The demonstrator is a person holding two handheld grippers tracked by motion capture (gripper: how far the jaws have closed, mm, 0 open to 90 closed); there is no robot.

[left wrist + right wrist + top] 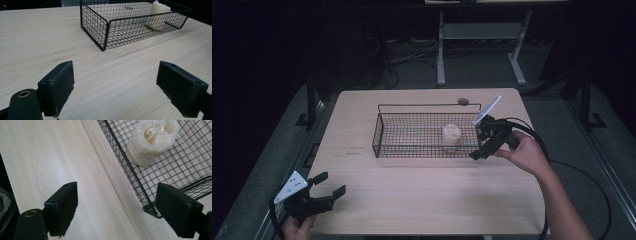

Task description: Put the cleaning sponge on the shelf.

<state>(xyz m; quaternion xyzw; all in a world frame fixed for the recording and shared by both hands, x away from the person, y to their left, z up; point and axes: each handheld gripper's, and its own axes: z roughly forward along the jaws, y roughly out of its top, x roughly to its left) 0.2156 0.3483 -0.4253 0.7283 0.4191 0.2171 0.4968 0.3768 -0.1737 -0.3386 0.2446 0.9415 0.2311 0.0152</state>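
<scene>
Dark room, grey floor (472,75), white-legged desk frame (441,55) behind the pale wooden table (412,200).

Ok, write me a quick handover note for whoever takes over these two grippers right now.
Left gripper: open, holding nothing, low over the near left part of the table.
Right gripper: open, holding nothing, at the near right corner of the wire basket, just outside it.
The pale sponge roll stands upright inside the basket, toward its right end.
Done: the roll appears to be in place in the basket, nothing gripped.
Left: hard to tell from here; probably either pull the right gripper clear or move the basket.
</scene>
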